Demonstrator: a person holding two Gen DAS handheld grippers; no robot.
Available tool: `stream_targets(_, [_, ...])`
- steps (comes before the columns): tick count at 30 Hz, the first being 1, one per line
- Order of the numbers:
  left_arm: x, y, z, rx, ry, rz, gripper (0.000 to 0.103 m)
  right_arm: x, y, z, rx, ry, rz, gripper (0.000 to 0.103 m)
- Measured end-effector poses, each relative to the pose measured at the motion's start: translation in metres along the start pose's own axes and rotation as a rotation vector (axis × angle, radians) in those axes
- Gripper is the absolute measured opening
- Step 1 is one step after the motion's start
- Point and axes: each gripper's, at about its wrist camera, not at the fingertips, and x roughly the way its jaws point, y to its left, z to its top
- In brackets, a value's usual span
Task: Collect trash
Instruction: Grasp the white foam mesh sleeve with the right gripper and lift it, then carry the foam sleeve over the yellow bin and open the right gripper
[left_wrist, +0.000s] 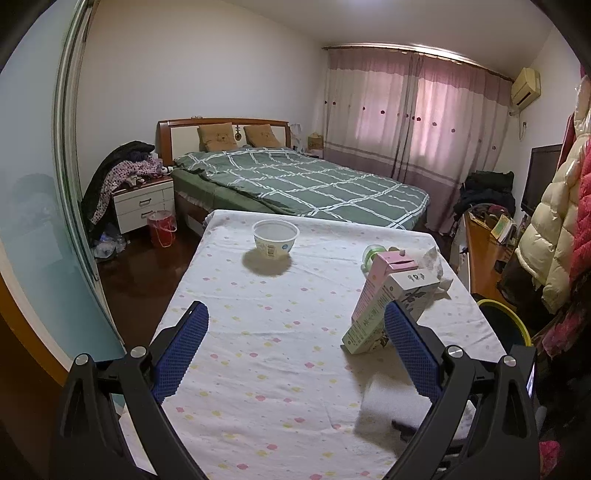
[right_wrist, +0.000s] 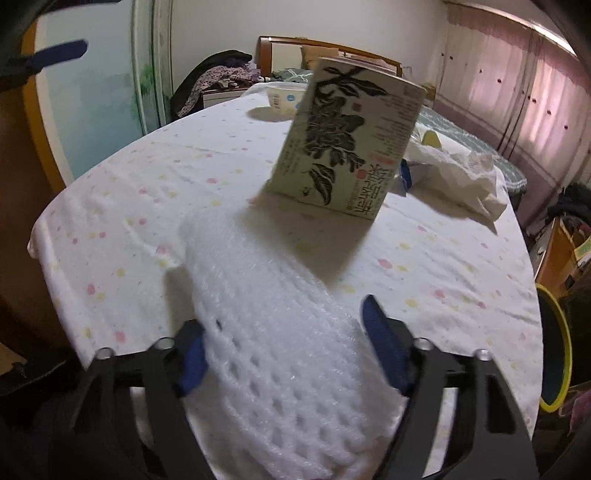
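Note:
My left gripper (left_wrist: 295, 325) is open and empty above the table (left_wrist: 258, 314), which has a dotted white cloth. A white paper bowl (left_wrist: 275, 238) stands at the far middle. A leaning printed carton (left_wrist: 388, 306) with a pink box (left_wrist: 391, 264) stands right of it, beside my right fingertip. A crumpled tissue (left_wrist: 434, 262) and a green item (left_wrist: 371, 254) lie behind. My right gripper (right_wrist: 284, 332) is shut on a white foam net sleeve (right_wrist: 273, 332), in front of the carton (right_wrist: 343, 133). The bowl (right_wrist: 284, 98) and tissue (right_wrist: 461, 177) lie beyond.
A yellow-rimmed bin (left_wrist: 506, 325) stands at the table's right edge, also in the right wrist view (right_wrist: 554, 347). A bed (left_wrist: 295, 181), a nightstand (left_wrist: 144, 203) and a red bucket (left_wrist: 161, 228) are beyond the table. Hanging coats (left_wrist: 554, 221) crowd the right.

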Motion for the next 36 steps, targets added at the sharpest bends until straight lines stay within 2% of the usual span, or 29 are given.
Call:
stream_targets(3, [0.006, -0.004, -0.002, 0.006, 0.013, -0.007, 0.095, 0.0, -0.005, 0.001, 0.011, -0.005, -0.004, 0.047])
stream_targets(5, [0.009, -0.006, -0.003, 0.008, 0.02, -0.012, 0.095, 0.001, -0.008, 0.002, 0.021, -0.009, -0.005, 0.03])
stream_targets(9, [0.015, -0.011, -0.005, 0.016, 0.033, -0.019, 0.095, 0.001, -0.013, 0.001, 0.03, -0.019, -0.024, 0.014])
stream_targets(23, [0.032, -0.031, -0.012, 0.044, 0.07, -0.052, 0.095, -0.016, -0.06, -0.002, 0.169, -0.073, -0.052, 0.013])
stream_targets(29, [0.051, -0.045, -0.015, 0.063, 0.1, -0.089, 0.095, -0.027, -0.115, -0.012, 0.338, -0.088, -0.152, 0.013])
stream_targets(36, [0.089, -0.078, -0.02, 0.098, 0.143, -0.121, 0.095, -0.038, -0.196, -0.027, 0.555, -0.098, -0.336, 0.013])
